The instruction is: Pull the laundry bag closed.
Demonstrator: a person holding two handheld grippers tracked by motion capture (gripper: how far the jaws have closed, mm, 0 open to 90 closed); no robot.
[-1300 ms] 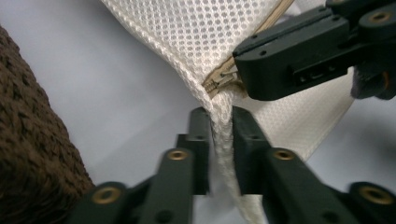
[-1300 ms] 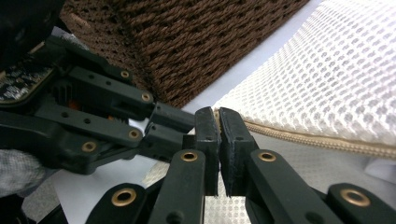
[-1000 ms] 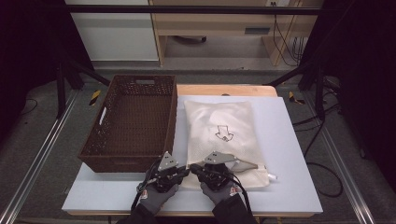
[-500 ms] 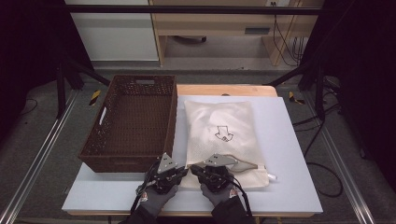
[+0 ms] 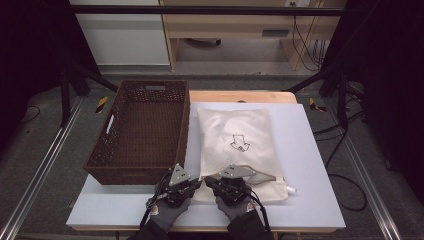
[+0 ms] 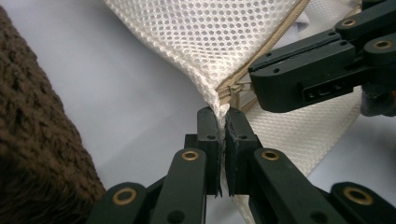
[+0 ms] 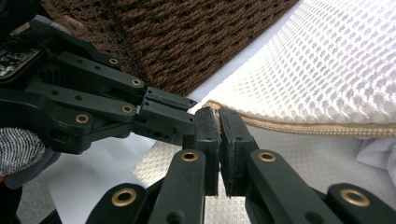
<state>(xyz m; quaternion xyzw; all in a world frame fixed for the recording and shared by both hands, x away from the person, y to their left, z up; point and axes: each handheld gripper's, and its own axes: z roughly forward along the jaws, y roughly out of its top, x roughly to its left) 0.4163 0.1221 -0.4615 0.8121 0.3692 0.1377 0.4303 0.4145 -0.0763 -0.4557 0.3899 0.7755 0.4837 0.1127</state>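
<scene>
High view, table edges: basket (image 5: 140, 132) sits at the left of the board (image 5: 310, 165); bag (image 5: 237, 145) lies just beside it, near corner at the front edge.
Open room: bare board right of the bag and in a strip along the front, beside the hands.
Left gripper (image 5: 192, 184): at the bag's near left corner, close to the basket's front wall; its jaws have just been closing, and in the left gripper view (image 6: 223, 116) they are clenched on the corner cloth where the zip (image 6: 261, 60) ends.
Right gripper (image 5: 210, 181): just beside the left one, tips nearly meeting; in the right gripper view (image 7: 218, 119) the jaws are pressed together at the zip end (image 7: 327, 128). Whether they pinch the pull tab or only cloth is hard to make out.
Hidden: grippers and gloved hands cover the bag's corner from above; forearms are cut off at the bottom.
Basket contents: nothing visible inside.
Bag contents: mesh too dense to tell; pale cloth shows at the opening (image 7: 376, 149).
</scene>
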